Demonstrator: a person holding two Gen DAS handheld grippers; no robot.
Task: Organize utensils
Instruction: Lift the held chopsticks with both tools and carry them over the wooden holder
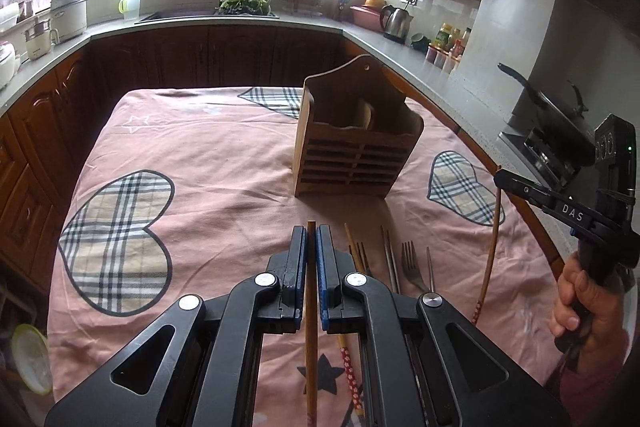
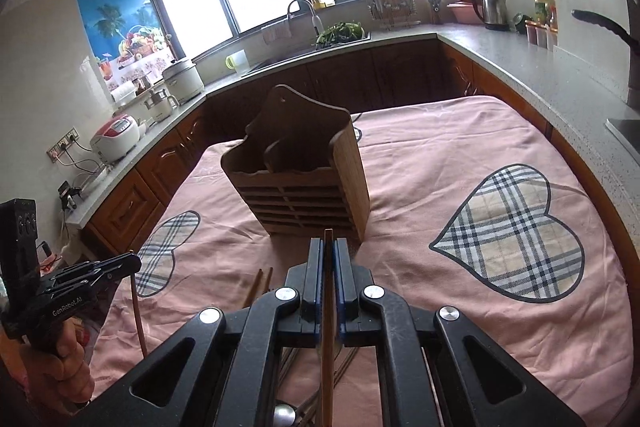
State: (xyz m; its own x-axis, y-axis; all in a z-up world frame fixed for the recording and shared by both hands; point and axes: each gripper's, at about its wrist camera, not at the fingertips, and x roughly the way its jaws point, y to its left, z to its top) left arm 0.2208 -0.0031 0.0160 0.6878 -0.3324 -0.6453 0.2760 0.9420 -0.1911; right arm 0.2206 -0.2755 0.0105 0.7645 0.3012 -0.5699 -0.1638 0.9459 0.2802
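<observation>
Clamping one chopstick point(image 1: 311, 307) in the left gripper point(image 1: 311, 247), another point(image 2: 329, 307) in the right gripper point(image 2: 329, 259); both are held just before the holder point(image 1: 352, 143). Forks point(image 1: 410, 263) lie unsorted before it; little looks done.

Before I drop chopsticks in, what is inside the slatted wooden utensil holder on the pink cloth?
The slatted wooden utensil holder shows a wooden divider between two compartments. No utensil sticks out above the rim. The front wall hides the compartment bottoms, so small items there cannot be ruled out.
</observation>
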